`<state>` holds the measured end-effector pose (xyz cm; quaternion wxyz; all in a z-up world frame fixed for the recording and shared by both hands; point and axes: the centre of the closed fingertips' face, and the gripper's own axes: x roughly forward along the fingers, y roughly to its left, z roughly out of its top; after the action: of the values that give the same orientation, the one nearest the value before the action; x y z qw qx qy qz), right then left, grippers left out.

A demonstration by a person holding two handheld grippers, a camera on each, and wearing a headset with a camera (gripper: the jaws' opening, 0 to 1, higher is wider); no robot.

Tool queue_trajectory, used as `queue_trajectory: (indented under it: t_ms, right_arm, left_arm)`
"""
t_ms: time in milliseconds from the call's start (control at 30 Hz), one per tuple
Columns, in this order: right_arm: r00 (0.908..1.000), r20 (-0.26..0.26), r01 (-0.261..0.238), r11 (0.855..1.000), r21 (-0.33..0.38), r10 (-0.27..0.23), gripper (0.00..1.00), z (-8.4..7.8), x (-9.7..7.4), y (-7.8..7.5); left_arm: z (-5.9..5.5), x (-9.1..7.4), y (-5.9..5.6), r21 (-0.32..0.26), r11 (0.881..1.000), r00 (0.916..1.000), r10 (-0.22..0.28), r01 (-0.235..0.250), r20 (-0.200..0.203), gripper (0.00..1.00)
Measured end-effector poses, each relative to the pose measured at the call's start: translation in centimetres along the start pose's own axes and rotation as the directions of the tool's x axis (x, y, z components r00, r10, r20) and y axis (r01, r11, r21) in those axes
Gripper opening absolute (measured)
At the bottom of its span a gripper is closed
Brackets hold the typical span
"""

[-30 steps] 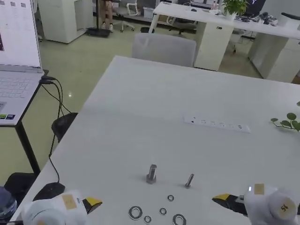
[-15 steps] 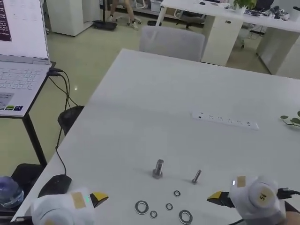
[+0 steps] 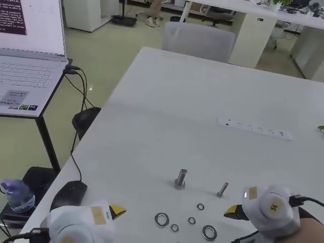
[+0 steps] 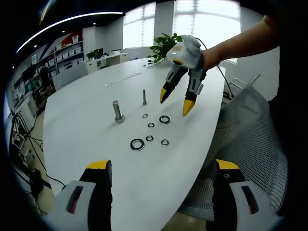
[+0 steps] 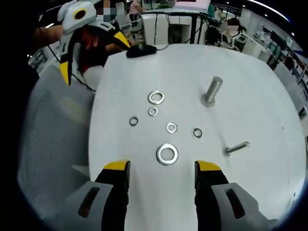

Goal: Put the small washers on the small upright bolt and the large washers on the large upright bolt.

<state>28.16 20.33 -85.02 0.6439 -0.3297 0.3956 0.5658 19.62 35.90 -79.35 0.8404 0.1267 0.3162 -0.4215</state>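
- The left gripper (image 4: 161,166) hung over the near edge of the worktop (image 3: 167,101). Its yellow-tipped jaws were spread wide, with nothing between them.
- The right gripper (image 5: 162,167) was also spread and empty. A large washer (image 5: 167,154), a flat shiny metal ring, lay on the worktop just ahead of its jaws.
- The worktop was white, smooth and matt.
- The large bolt (image 3: 180,178), thick grey metal, stood upright on its head near the front of the worktop.
- The small bolt (image 3: 222,189), much thinner, stood to the right of it, clearly apart.
- The second large washer (image 3: 162,219) lay in front of the large bolt, a little to the left.
- Four small washers (image 5: 172,127), thin metal rings, lay flat and loose between the two large ones. None of them touched another or a bolt.
- A long white power strip (image 3: 254,128) lay farther back on the worktop.
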Motion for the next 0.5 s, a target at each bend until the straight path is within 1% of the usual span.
queue_trajectory:
  t_ms: [233, 333, 500]
  right_arm:
    - [0.9995, -0.027, -0.017, 0.999, -0.035, 0.016, 0.55, 0.2, 0.7, -0.2]
    - [0.9991, -0.038, -0.022, 0.999, -0.043, 0.021, 0.55, 0.1, 1.0, -0.4]
    - [0.9969, -0.072, -0.035, 0.996, -0.077, 0.029, 0.54, -0.2, 1.7, -0.4]
  left_arm:
    - [0.0, 0.0, 0.1, 0.0, 1.0, 1.0, 0.0, 0.0, -0.001, 0.84]
    - [0.1, 0.0, 0.2, 0.005, 1.0, 1.0, 0.003, -0.003, 0.002, 0.86]
    - [0.1, 0.0, 0.0, 0.004, 1.0, 0.9999, 0.004, -0.004, 0.01, 0.85]
